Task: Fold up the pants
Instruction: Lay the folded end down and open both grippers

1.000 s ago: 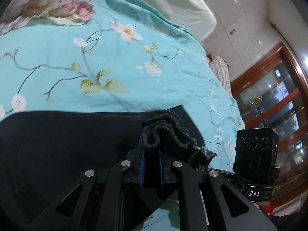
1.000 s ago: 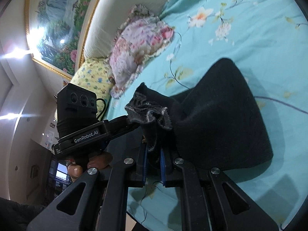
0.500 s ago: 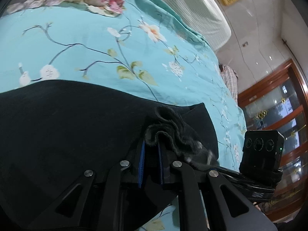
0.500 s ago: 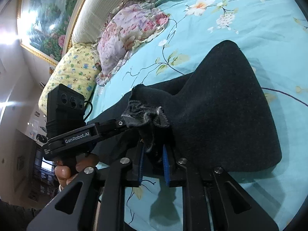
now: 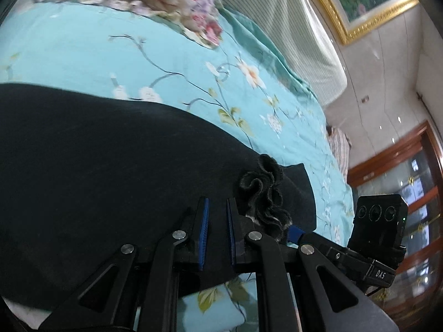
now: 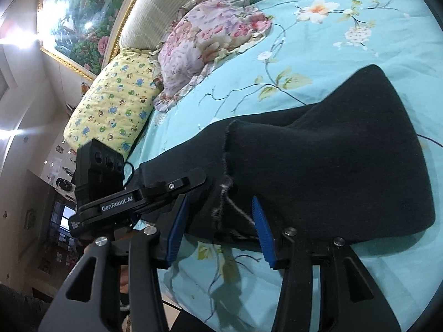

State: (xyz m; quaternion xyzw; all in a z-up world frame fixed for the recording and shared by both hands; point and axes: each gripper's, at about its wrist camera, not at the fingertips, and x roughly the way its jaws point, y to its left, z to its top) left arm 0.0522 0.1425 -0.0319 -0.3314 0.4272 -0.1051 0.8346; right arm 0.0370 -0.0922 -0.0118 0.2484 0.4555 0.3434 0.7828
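The black pants (image 5: 105, 166) lie folded on the turquoise floral bedsheet (image 5: 110, 55); they also show in the right wrist view (image 6: 318, 160). My left gripper (image 5: 217, 207) sits low over the pants with its blue pads slightly apart, and the frilly hem (image 5: 263, 193) lies just right of them, not between them. My right gripper (image 6: 220, 207) is open wide, its blue pads either side of the pants' near edge with nothing gripped. The left gripper's body (image 6: 138, 196) shows in the right wrist view, the right gripper's body (image 5: 373, 238) in the left wrist view.
A pink floral pillow (image 6: 210, 36) and a yellow patterned pillow (image 6: 116, 102) lie by the padded headboard (image 6: 155, 2). A framed painting (image 5: 360, 0) hangs above. Wooden glass doors (image 5: 409, 193) stand beyond the bed's far side. The bed's near edge (image 6: 193, 298) is just below my grippers.
Both grippers lowered the pants' hem onto the folded pants. The right gripper opened wide and let go; the left pads parted slightly and the hem now lies beside them.
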